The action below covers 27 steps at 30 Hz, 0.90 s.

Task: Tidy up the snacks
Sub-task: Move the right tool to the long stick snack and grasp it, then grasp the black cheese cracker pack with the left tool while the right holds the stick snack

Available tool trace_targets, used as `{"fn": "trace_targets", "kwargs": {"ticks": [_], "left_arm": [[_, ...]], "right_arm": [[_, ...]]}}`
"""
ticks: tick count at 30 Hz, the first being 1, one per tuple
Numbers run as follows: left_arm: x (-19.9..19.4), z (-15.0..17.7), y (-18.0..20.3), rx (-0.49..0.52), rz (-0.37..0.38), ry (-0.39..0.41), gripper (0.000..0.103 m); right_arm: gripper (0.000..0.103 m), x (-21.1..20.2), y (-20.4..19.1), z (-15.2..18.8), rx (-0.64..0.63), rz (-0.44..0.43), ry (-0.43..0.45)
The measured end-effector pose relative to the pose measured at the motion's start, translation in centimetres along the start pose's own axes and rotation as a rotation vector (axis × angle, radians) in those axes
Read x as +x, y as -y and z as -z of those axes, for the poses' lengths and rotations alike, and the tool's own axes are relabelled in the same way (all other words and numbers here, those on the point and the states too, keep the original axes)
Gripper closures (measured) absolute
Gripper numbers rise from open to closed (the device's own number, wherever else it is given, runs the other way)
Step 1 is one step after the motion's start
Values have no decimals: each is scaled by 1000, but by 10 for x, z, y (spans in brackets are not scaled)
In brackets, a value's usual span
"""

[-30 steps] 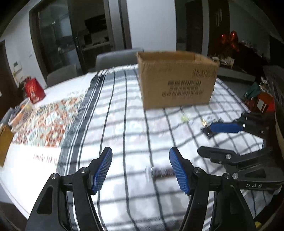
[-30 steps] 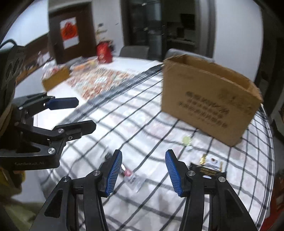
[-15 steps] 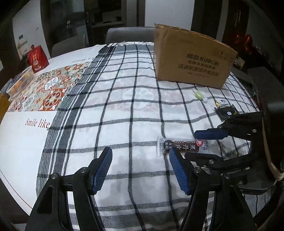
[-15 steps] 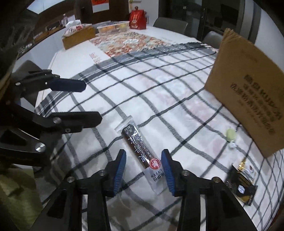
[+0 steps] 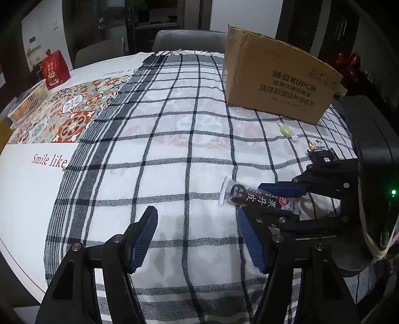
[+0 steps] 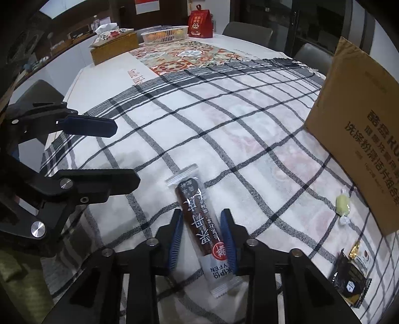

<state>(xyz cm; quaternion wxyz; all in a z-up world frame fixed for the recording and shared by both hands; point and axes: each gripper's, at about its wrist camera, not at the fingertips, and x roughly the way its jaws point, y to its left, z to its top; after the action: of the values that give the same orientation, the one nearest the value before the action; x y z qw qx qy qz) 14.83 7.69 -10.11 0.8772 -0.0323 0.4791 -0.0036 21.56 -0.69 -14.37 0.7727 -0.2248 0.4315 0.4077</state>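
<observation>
A long dark-brown snack bar point(image 6: 199, 219) in a clear wrapper lies flat on the checked cloth. My right gripper point(image 6: 202, 236) is low over it, its blue pads on either side of the bar with small gaps, still open. The bar also shows in the left wrist view point(image 5: 254, 198) between the right gripper's fingers point(image 5: 281, 189). My left gripper point(image 5: 197, 239) is open and empty above bare cloth, left of the bar. A cardboard box point(image 5: 279, 79) stands at the back right.
A yellow-green wrapped candy point(image 6: 343, 203) and a black snack packet point(image 6: 351, 276) lie right of the bar, near the box point(image 6: 361, 139). A white basket point(image 6: 164, 35), a red gift box point(image 6: 200, 21) and a tissue box point(image 6: 114, 46) stand at the far end.
My right gripper has dropped lower and moved forward over the snack bar, and its jaws have narrowed around it. The left gripper has come closer to the cloth and stayed open.
</observation>
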Motion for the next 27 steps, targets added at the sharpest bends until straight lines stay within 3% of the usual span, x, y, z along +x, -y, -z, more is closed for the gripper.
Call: {"fn": "trace_targets", "kwargs": {"ticks": [8, 15, 19, 24, 27], "left_arm": [[-4, -3, 5, 22, 8, 24, 37], [-14, -17, 32, 151, 46, 101, 37], [-17, -26, 49, 208, 78, 140, 37], [-12, -28, 58, 222, 99, 138, 38], [-12, -30, 68, 284, 122, 161, 38]], "right_arm": [[79, -26, 4, 6, 117, 23, 75], [79, -67, 23, 22, 327, 88, 196], [79, -84, 35, 36, 444, 72, 246], [79, -85, 41, 45, 498, 70, 252], [79, -91, 43, 53, 529, 92, 266]]}}
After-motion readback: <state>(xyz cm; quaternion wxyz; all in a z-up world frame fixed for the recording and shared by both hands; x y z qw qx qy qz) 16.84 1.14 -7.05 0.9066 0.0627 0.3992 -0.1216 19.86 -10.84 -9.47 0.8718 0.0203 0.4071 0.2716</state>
